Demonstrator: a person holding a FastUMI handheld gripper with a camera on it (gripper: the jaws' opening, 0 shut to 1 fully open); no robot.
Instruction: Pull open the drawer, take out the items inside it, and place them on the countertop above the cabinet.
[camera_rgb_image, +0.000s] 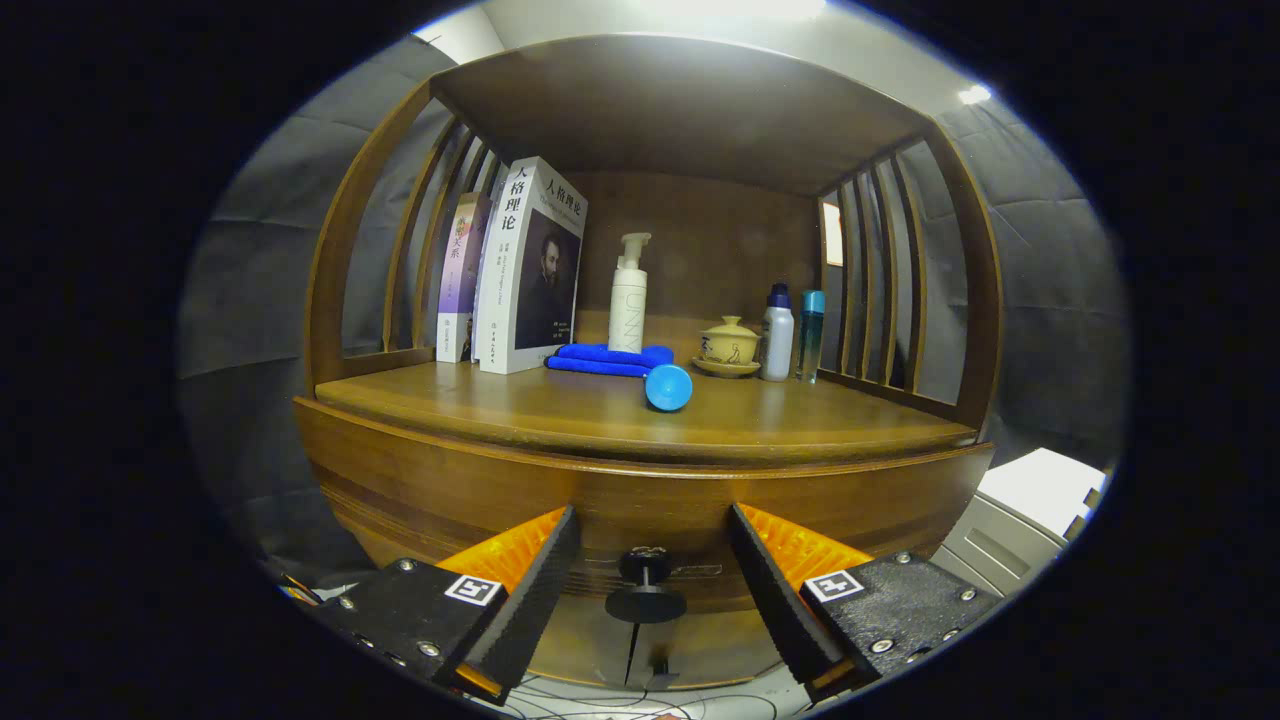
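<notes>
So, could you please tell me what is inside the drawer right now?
Cannot tell: the drawer is shut, hiding its contents. Its knob sits between the open hand-held gripper fingers, untouched.

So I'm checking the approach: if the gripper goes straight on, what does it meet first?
Probably the drawer knob, centred between the open gripper's fingers, then the drawer front behind it. Depth is hard to judge.
</notes>
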